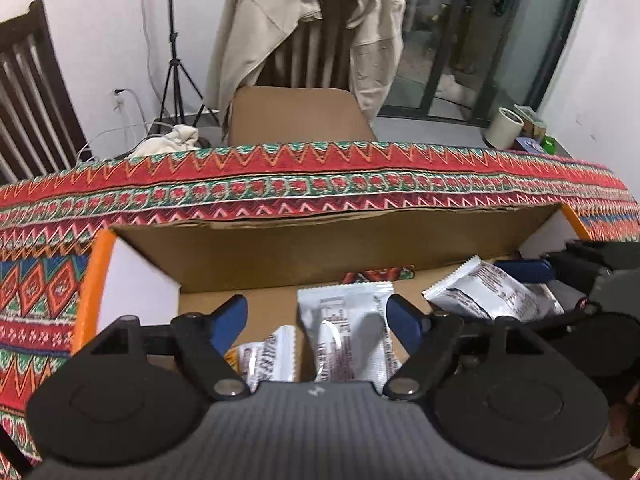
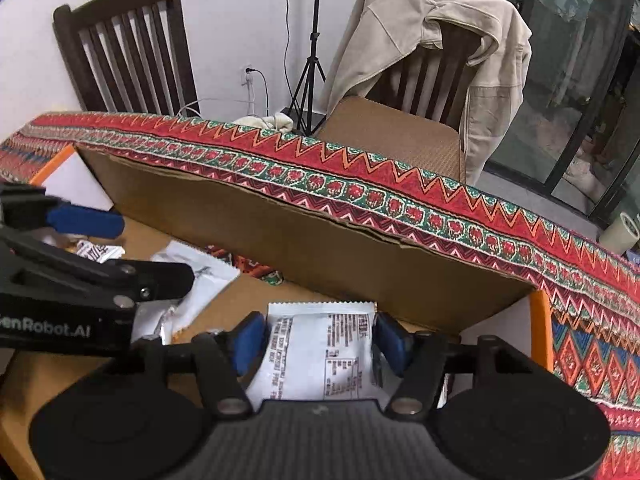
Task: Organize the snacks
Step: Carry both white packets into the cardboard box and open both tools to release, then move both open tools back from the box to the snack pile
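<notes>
An open cardboard box (image 1: 320,248) with orange-edged flaps stands on a patterned tablecloth (image 1: 280,184). Several silver-white snack packets lie on its floor. My left gripper (image 1: 318,320) is open over the box, with one packet (image 1: 344,332) lying loose between its blue fingers and a smaller packet (image 1: 268,356) beside it. My right gripper (image 2: 320,340) is open in the box's (image 2: 280,232) right part. A printed packet (image 2: 320,348) lies flat between its blue pads, reaching close to both. The left gripper's blue finger (image 2: 86,220) shows at the left, above more packets (image 2: 192,276).
Beyond the table's far edge stands a chair draped with a beige jacket (image 1: 312,20). A dark slatted chair (image 1: 28,92) and a tripod (image 1: 176,60) stand by the white wall. A roll of tape (image 1: 504,128) sits at the far right, near a glass door.
</notes>
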The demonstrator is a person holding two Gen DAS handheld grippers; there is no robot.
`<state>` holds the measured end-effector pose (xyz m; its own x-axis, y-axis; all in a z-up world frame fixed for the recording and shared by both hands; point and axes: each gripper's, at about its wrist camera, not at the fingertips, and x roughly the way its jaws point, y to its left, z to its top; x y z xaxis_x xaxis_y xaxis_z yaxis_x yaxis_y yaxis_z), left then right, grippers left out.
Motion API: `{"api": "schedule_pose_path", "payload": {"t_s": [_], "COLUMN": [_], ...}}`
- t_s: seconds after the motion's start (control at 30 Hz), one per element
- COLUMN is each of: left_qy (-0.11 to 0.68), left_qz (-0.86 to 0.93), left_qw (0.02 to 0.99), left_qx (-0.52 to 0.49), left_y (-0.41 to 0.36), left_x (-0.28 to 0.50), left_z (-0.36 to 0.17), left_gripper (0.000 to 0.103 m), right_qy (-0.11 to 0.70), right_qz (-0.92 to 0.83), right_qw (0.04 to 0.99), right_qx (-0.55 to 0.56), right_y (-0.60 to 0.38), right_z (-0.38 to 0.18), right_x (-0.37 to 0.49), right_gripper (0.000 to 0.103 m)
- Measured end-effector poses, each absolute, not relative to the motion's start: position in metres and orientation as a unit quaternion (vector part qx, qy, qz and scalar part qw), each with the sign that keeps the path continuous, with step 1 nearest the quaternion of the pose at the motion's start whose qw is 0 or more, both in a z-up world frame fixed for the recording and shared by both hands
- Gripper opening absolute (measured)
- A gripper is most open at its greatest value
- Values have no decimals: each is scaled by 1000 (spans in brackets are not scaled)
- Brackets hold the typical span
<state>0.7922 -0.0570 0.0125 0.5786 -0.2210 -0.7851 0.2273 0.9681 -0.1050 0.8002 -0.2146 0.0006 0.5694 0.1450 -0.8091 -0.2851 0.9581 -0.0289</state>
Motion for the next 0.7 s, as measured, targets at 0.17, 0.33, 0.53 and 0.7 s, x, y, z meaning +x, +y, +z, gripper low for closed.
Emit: {"api": "schedule_pose_path", "payload": {"t_s": [0.17,0.33,0.53,0.7], "left_qy": [418,389,353,306], "left_qz": [-137,-137,-133,-147], "left_qw": [898,911,926,940], "left_qx": [-5,-9,6,9], "left_y": [-47,-35,-18,-2], "left_x": [773,738,657,568], "left_z": [49,104,164,195], "left_gripper": [79,83,88,94], "right_qy": [431,395,345,307], "right_qz": [134,138,133,143], "right_qw": [890,906,926,937], "right_qx": [-61,-60,-80,-87], "right_y": [-224,-238,-264,-280], "right_z": [23,77,149,188], "right_x": [788,755,683,600], "right_gripper": [72,73,78,83]}}
